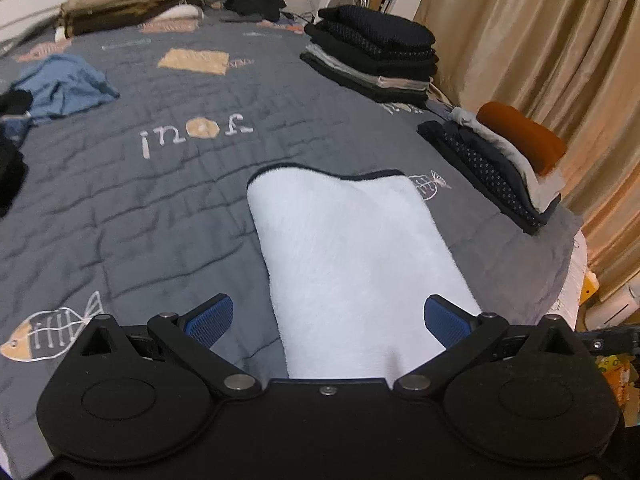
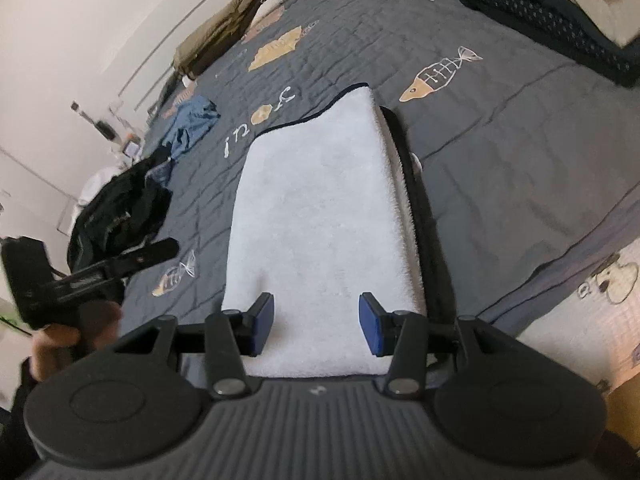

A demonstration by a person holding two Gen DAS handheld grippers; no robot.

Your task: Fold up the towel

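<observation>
A white towel (image 1: 352, 256) with a dark trim lies folded in a long strip on the grey quilt (image 1: 152, 208). My left gripper (image 1: 328, 320) hangs open over the towel's near end. Its left pad (image 1: 212, 320) is above bare quilt and its right pad (image 1: 444, 320) is over the towel's right edge. In the right wrist view the same towel (image 2: 320, 216) runs away from my right gripper (image 2: 317, 324). That gripper stands half open, both blue pads over the towel's near end and nothing pinched between them. A hand holds the left gripper (image 2: 152, 252), blurred, at the left.
Folded clothes are stacked along the bed's right side: a dark pile (image 1: 376, 56) and a pile topped with a rust-coloured piece (image 1: 520, 140). A blue garment (image 1: 64, 84) and black clothes (image 2: 120, 208) lie to the left. A curtain (image 1: 560, 40) hangs beyond the bed edge (image 1: 568, 240).
</observation>
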